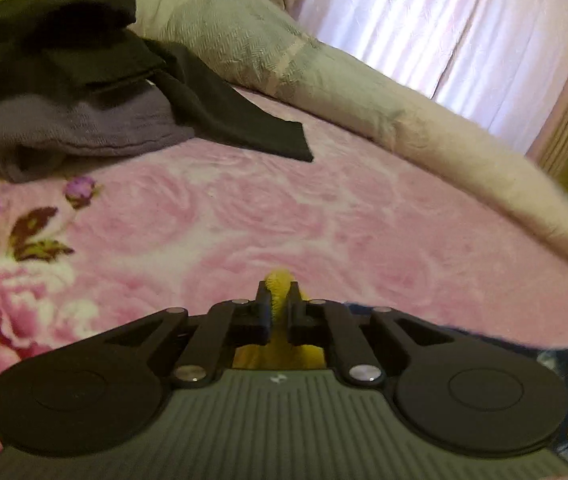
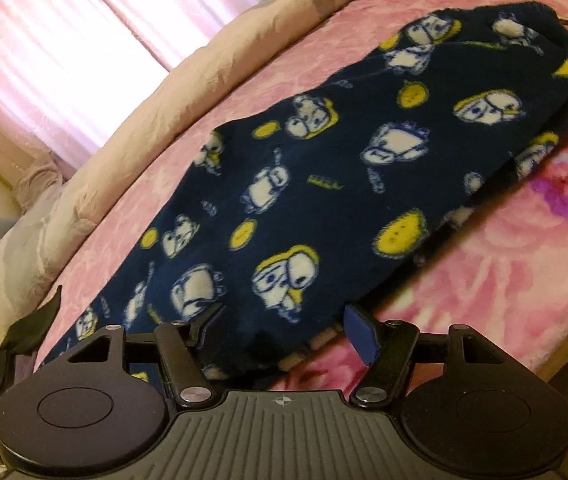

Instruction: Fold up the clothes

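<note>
Between the nearly closed jaws of our left gripper [image 1: 278, 294] sits yellow fabric [image 1: 278, 280] (pinched); our right gripper [image 2: 280, 322] stands wide open around the navy fleece garment [image 2: 323, 168].

Pink floral blanket [image 1: 268, 208] covering the bed; cream duvet [image 1: 423, 128] bunched along its far edge; pale pink curtains [image 1: 435, 28] behind, lit by daylight

A pink floral blanket [image 1: 284, 208] is covering the bed ahead of both claws. Beyond it, a cream quilt [image 1: 443, 140] is lying rolled along the bed's far edge. Behind that, daylight is glowing through pale pink curtains [image 2: 64, 40], up and left of the right claw.
</note>
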